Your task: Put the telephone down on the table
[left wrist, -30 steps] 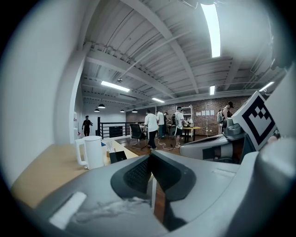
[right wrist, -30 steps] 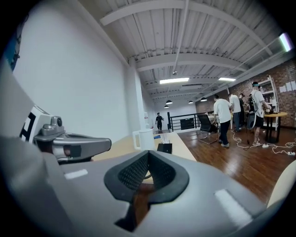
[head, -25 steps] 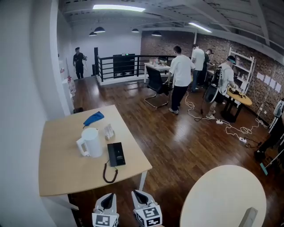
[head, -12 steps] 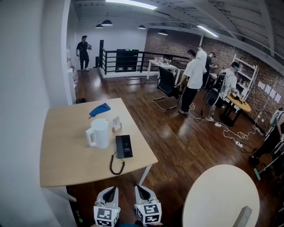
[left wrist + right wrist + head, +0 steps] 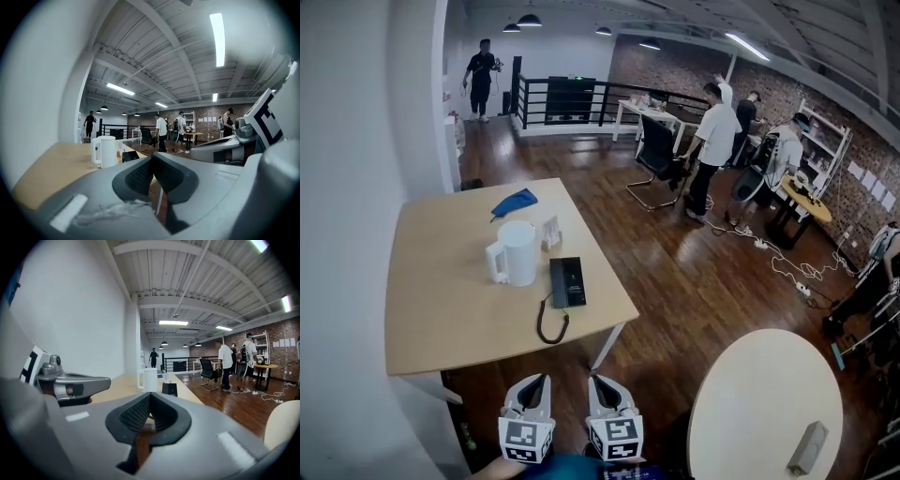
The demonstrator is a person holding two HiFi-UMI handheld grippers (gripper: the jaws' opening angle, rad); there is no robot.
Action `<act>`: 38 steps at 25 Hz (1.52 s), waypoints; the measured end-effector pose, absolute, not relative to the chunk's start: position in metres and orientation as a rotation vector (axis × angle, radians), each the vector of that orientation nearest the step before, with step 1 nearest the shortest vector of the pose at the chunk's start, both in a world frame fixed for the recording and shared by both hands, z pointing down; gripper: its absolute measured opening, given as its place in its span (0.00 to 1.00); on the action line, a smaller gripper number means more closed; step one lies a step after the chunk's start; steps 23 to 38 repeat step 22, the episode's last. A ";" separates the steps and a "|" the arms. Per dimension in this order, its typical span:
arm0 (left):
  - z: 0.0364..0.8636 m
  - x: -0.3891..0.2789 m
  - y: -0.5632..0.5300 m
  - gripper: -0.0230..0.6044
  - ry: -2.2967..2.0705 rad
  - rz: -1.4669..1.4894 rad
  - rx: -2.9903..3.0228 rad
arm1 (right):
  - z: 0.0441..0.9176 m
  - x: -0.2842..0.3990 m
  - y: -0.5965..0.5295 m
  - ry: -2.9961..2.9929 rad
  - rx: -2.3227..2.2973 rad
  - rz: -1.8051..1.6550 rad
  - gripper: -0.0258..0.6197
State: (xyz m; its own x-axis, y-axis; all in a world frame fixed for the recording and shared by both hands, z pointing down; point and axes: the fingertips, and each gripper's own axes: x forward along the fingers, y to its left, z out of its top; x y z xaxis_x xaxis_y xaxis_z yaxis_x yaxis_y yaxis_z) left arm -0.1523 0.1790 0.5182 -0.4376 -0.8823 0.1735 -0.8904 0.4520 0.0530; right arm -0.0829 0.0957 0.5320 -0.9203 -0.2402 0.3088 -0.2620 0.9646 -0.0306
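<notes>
The black telephone [image 5: 568,281] lies flat on the wooden table [image 5: 441,309] near its right edge, and its coiled cord [image 5: 551,324] trails toward the front edge. It also shows small in the left gripper view [image 5: 130,155] and in the right gripper view [image 5: 169,389]. My left gripper [image 5: 538,382] and right gripper [image 5: 596,382] hang side by side below the table's front edge, well short of the phone. Both are shut with nothing between the jaws; the pads meet in the left gripper view [image 5: 152,161] and in the right gripper view [image 5: 150,397].
A white jug [image 5: 517,253] stands just left of the phone, with a small clear holder [image 5: 550,231] and a blue cloth [image 5: 515,201] behind it. A round pale table [image 5: 764,403] carrying a grey object [image 5: 809,448] is at lower right. Several people stand far back on the wood floor.
The head view has shifted, so the table and phone now sit a little farther right and higher in the picture. Both grippers stay shut, low at the bottom edge. The people in the background have moved.
</notes>
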 end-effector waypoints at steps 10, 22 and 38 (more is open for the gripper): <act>0.523 -0.156 0.180 0.06 -2.519 0.078 1.534 | 0.536 -0.090 0.098 -2.805 0.333 0.106 0.03; 0.528 -0.153 0.173 0.06 -2.495 0.106 1.543 | 0.542 -0.091 0.093 -2.787 0.309 0.133 0.03; 0.528 -0.153 0.173 0.06 -2.495 0.106 1.543 | 0.542 -0.091 0.093 -2.787 0.309 0.133 0.03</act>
